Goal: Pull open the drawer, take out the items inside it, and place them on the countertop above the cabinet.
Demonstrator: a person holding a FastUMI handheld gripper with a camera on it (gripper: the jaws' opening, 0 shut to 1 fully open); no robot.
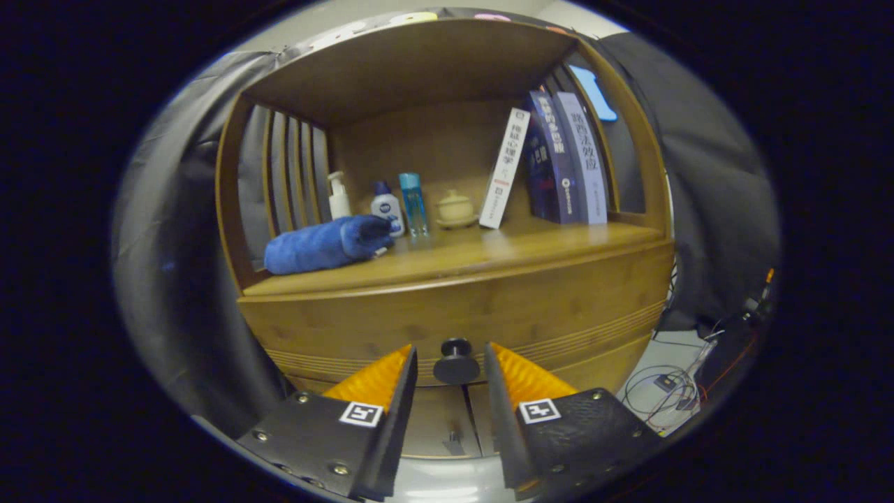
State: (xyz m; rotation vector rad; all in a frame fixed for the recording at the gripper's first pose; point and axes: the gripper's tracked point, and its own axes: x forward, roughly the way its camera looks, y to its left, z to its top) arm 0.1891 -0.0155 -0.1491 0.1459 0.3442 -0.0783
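A wooden cabinet stands in front of me, its drawer front [461,311] closed and flush. The drawer's dark round knob [456,362] sits between my two fingers, with a gap on each side. My gripper [451,358] is open around the knob without touching it. Above the drawer runs the countertop [531,248], a wooden shelf surface. What is inside the drawer is hidden.
On the countertop lie a rolled blue towel [325,244], a pump bottle [339,196], a small white bottle [386,207], a blue bottle [413,203], a small lidded pot [455,209] and upright books [559,161]. Cables [670,391] lie on the floor beside the cabinet.
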